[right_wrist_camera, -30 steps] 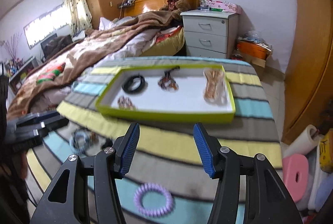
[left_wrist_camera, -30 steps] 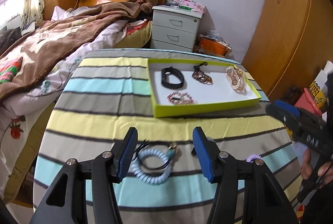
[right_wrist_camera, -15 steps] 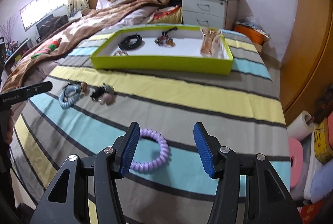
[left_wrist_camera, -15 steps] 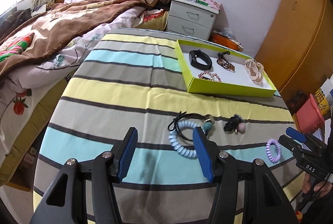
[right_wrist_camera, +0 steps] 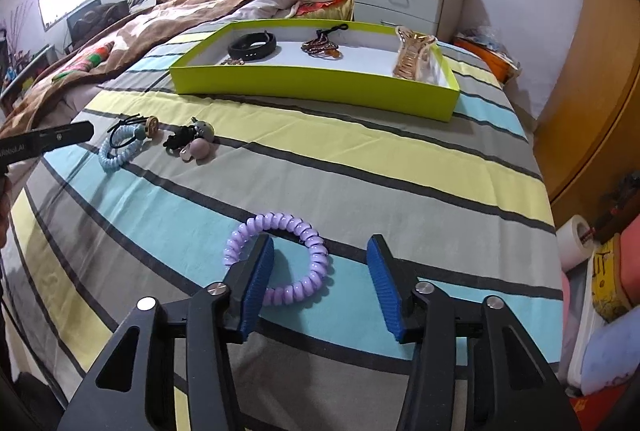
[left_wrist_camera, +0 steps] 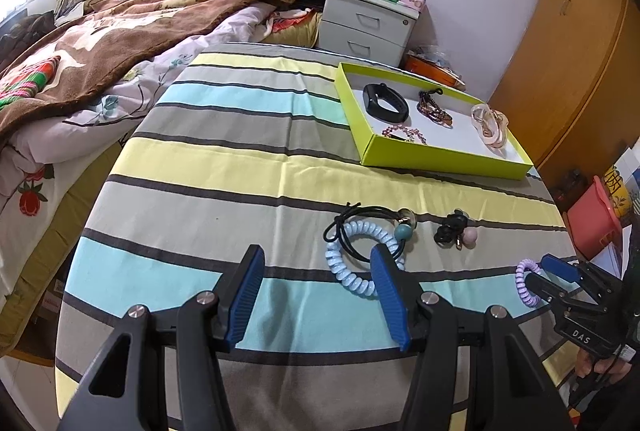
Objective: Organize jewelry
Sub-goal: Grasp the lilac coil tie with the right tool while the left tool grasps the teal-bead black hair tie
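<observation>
1. Jewelry is split between two spots: the green tray [left_wrist_camera: 436, 155], right of centre in the left wrist view, already holds a black band [left_wrist_camera: 385, 103], a dark beaded piece [left_wrist_camera: 434, 109], a pink bead bracelet [left_wrist_camera: 404, 133] and a pale clip [left_wrist_camera: 490, 123]. I'd call that roughly half done.

2. Loose on the striped bedspread [left_wrist_camera: 224, 191] you've got three items left: the blue coil tie [left_wrist_camera: 350, 271] tangled with a black elastic, the small black-and-pink charm tie [left_wrist_camera: 456, 229] just beside it, and the purple coil tie [right_wrist_camera: 280, 259] low in the right wrist view.

3. Your right gripper [right_wrist_camera: 320, 275] has just been closing, and the purple coil's right-hand side sits between the jaws, with the left pad inside the ring. The pads aren't pressing on it yet, so it is not gripped.

4. Your left gripper [left_wrist_camera: 318, 295] stands wide apart and empty. Its right finger overlaps the blue coil in the picture, while the ring itself lies mostly outside the gap.

5. Hard to read: that right finger hides part of the blue coil, so I can't tell whether it touches. The pink bracelet is half hidden behind the tray wall in the right wrist view. How the black elastic loops through the coil is unclear.
</observation>
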Demonstrator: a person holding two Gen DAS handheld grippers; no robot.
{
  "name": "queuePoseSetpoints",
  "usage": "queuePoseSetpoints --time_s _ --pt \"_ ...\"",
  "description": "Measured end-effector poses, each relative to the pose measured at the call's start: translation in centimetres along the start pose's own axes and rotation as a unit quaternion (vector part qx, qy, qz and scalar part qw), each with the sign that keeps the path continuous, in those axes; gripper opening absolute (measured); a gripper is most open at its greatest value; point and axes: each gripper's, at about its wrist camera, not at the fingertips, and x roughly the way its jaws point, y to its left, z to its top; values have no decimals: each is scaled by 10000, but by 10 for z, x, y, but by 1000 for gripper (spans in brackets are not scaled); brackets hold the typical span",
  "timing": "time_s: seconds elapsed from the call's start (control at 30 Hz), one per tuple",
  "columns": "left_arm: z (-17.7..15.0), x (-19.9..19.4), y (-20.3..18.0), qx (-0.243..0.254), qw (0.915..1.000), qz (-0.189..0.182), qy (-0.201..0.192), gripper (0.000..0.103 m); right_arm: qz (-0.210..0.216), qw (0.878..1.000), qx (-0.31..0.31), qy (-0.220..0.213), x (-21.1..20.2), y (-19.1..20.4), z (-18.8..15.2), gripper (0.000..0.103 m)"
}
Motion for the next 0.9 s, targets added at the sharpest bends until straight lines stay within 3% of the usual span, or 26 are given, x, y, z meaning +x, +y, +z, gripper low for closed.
queuePoseSetpoints --time_s 0.07,0.23,0.57,0.9 --pt "1 -1 -2 37 10000 -61 -10 57 13 10000 -88 -4 0 3 1 38" --pt "2 -2 -10 164 9997 -154 17 57 74 9996 -275 -29 -1 12 0 12" --pt "7 -1 -37 568 9981 -248 67 57 41 9994 -89 -342 -14 10 0 10" --pt "14 25 -76 1189 9927 -22 201 57 143 9986 181 -482 -20 1 -2 10"
